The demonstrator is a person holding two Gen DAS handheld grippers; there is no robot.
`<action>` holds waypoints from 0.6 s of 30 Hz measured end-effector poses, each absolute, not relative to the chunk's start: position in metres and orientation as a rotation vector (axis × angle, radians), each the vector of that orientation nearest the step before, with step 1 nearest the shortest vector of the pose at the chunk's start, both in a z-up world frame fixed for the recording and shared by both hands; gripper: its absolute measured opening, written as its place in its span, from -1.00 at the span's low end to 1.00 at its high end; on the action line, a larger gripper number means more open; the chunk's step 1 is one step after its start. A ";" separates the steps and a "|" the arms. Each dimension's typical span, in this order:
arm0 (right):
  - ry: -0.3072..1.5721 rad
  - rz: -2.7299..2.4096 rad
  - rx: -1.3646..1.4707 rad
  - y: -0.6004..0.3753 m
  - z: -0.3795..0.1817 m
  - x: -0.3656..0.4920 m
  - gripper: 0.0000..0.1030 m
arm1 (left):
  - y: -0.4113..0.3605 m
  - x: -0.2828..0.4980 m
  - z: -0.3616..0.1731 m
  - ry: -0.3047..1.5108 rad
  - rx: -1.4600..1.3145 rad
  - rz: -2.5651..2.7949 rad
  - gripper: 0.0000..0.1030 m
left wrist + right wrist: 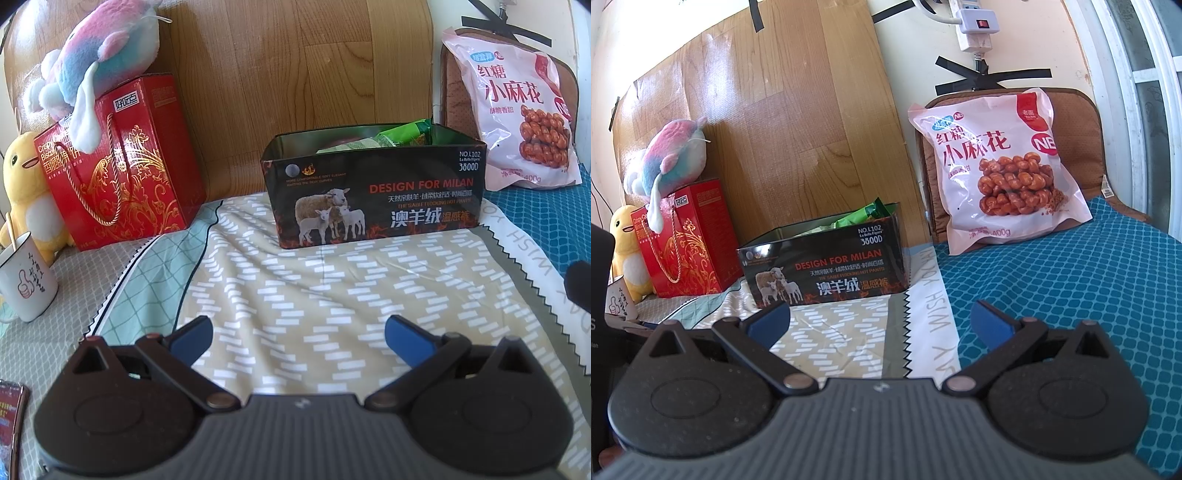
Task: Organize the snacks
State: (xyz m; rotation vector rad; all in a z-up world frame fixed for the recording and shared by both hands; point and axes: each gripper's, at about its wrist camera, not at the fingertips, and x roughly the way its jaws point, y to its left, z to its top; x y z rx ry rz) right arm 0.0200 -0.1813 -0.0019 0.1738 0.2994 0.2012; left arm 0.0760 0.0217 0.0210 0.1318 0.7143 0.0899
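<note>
A black tin box (373,192) (827,264) printed with sheep stands open on the patterned cloth, with green snack packets (404,134) (864,216) poking above its rim. A large pink bag of fried dough twists (517,110) (1001,166) leans upright against a brown cushion to the right of the box. My left gripper (299,332) hovers open over the cloth in front of the box, holding nothing. My right gripper (881,319) is open and empty too, nearer than the box and the pink bag.
A red gift box (122,162) (687,240) with a pastel plush toy (99,55) on top stands left of the tin. A yellow duck plush (26,192) and a white mug (26,280) sit at far left. A blue patterned mat (1089,288) covers the right side.
</note>
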 end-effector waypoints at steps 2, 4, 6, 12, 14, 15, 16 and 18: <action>0.300 0.202 0.174 -0.181 -0.002 0.020 1.00 | 0.022 0.076 0.021 0.715 0.132 0.090 1.00; 0.299 0.202 0.174 -0.181 -0.002 0.020 1.00 | 0.021 0.076 0.020 0.715 0.133 0.090 1.00; 0.300 0.202 0.173 -0.181 -0.002 0.020 1.00 | 0.021 0.076 0.019 0.717 0.133 0.088 1.00; 0.300 0.202 0.173 -0.181 -0.002 0.020 1.00 | 0.022 0.077 0.018 0.728 0.126 0.081 1.00; 0.300 0.203 0.173 -0.181 -0.002 0.020 1.00 | 0.022 0.077 0.018 0.729 0.125 0.080 1.00; 0.300 0.203 0.173 -0.181 -0.002 0.020 1.00 | 0.022 0.077 0.018 0.730 0.125 0.079 1.00; 0.300 0.203 0.173 -0.181 -0.002 0.020 1.00 | 0.022 0.077 0.018 0.730 0.125 0.078 1.00; 0.300 0.203 0.173 -0.181 -0.002 0.020 1.00 | 0.022 0.077 0.018 0.731 0.125 0.077 1.00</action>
